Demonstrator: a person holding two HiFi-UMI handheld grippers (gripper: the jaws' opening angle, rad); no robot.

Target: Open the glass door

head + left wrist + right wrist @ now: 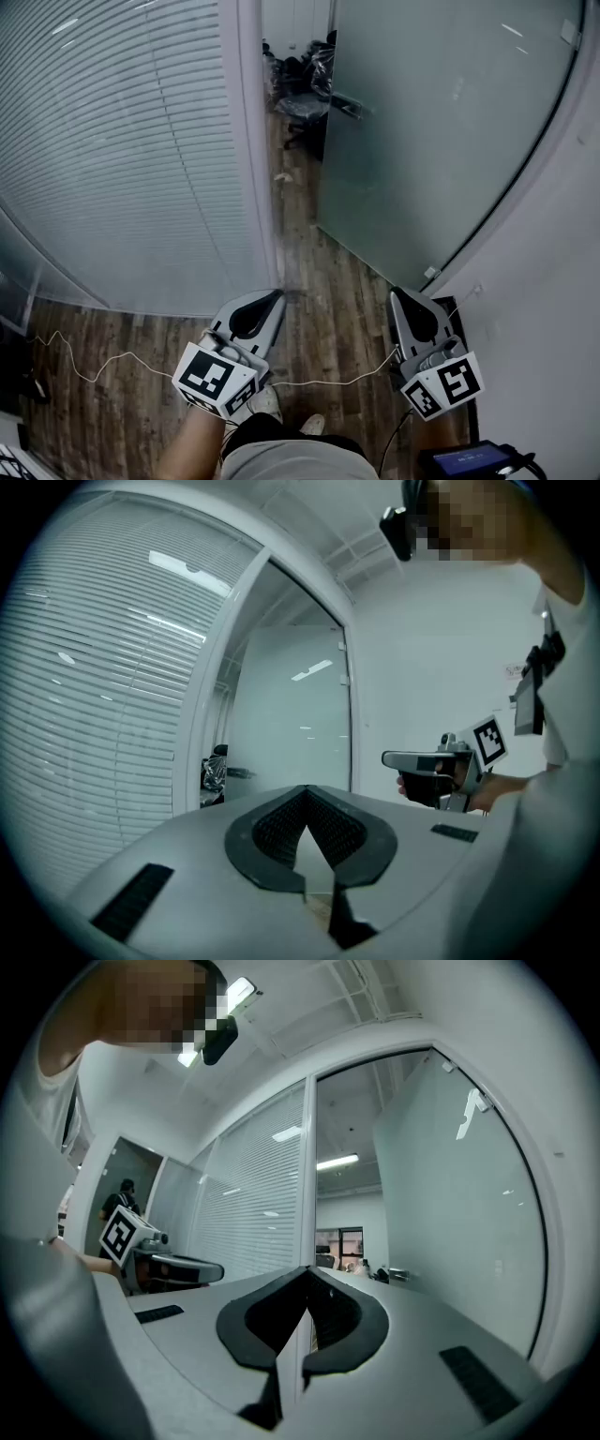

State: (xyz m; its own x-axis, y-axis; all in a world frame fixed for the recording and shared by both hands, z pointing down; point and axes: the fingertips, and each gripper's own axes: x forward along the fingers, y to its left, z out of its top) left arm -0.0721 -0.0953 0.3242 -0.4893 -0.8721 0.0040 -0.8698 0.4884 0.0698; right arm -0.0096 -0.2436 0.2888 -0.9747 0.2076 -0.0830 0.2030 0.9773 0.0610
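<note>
The frosted glass door (441,131) stands swung open into the room beyond, its metal handle (345,103) on the near edge. The doorway gap lies between it and the white frame post (251,141). My left gripper (275,296) points at the foot of that post, shut and empty. My right gripper (394,292) is level with it near the door's bottom corner, also shut and empty. Neither touches the door. In the left gripper view the door (291,724) is ahead; in the right gripper view the door (459,1213) and handle (398,1274) are at the right.
A glass wall with white blinds (122,141) fills the left. A white wall (553,281) closes the right. A thin cable (94,366) trails over the wood floor. Dark bags and a chair (305,75) sit beyond the doorway. A blue device (469,461) lies by my feet.
</note>
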